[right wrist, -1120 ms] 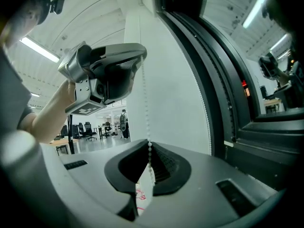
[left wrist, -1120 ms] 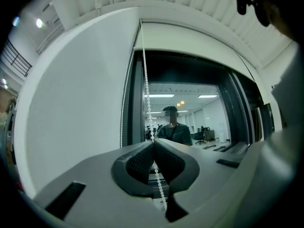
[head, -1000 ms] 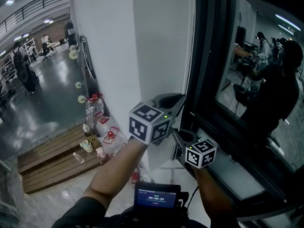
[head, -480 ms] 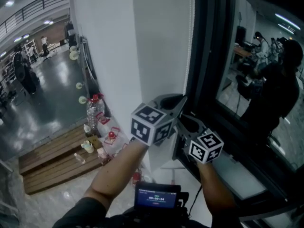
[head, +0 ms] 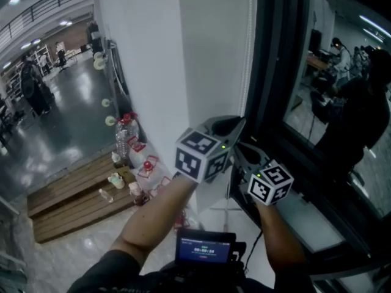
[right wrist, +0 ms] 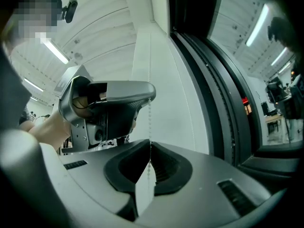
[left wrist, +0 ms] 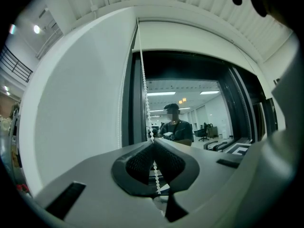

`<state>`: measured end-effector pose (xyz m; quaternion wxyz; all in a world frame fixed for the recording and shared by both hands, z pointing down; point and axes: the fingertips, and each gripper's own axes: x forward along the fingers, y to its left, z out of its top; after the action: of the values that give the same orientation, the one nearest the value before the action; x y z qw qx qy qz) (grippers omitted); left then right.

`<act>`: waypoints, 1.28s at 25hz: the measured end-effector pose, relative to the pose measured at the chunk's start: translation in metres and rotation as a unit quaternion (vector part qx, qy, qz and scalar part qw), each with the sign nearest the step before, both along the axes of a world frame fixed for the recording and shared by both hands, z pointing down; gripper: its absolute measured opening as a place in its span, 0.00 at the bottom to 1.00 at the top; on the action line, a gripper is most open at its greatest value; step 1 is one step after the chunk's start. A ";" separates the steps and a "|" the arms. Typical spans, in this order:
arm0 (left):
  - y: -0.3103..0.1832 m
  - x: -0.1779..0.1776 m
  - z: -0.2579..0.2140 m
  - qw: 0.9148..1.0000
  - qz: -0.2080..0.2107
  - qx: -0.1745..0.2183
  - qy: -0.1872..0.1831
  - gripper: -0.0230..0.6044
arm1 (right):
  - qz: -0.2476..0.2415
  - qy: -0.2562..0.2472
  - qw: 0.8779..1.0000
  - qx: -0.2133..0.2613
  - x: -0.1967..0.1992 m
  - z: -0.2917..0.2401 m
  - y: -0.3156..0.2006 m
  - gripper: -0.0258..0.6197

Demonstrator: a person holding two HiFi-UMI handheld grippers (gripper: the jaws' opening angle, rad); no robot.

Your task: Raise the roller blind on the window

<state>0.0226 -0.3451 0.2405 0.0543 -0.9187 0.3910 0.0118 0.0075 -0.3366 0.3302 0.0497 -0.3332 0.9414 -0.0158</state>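
Head view: both tongs are at the chain, which hangs along the left edge of the window. The left tongs sit higher on the chain and the right tongs just below them. Compared with one second before, the right tongs stand higher on the chain, close under the left ones. The left tongs are at the same place.

Left gripper view: the left tongs are pressed together on the chain, which runs straight up to the blind. The blind shows only as a white band far above the grip on the chain, and most of the window is uncovered.

Right gripper view: the right tongs have just been closing and now clamp the chain, directly under the left tongs.

I judge this to be a hand-over-hand step. The right tongs took a new, higher grip, so the next pull down can lift the blind more. If the pads slip over the beads, the pull gives nothing.
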 end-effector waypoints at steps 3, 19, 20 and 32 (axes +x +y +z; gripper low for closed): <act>0.002 0.004 0.003 1.000 -0.003 0.004 -0.007 0.03 | 0.001 0.001 1.000 -0.006 0.002 0.004 0.001 0.05; -0.009 0.003 0.079 0.998 -0.015 -0.052 -0.026 0.03 | 0.004 0.031 0.997 -0.069 0.001 0.076 0.001 0.05; -0.009 0.002 0.082 0.998 -0.014 -0.054 -0.024 0.04 | 0.004 0.032 0.997 -0.071 0.000 0.079 0.002 0.05; -0.004 -0.007 0.109 0.996 -0.030 -0.076 -0.033 0.03 | -0.006 0.052 0.994 -0.095 -0.011 0.109 0.007 0.05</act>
<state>0.0158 -0.3495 0.3495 -0.0026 -0.9078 0.4164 -0.0495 -0.0035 -0.3301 0.4388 -0.0316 -0.3312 0.9389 -0.0882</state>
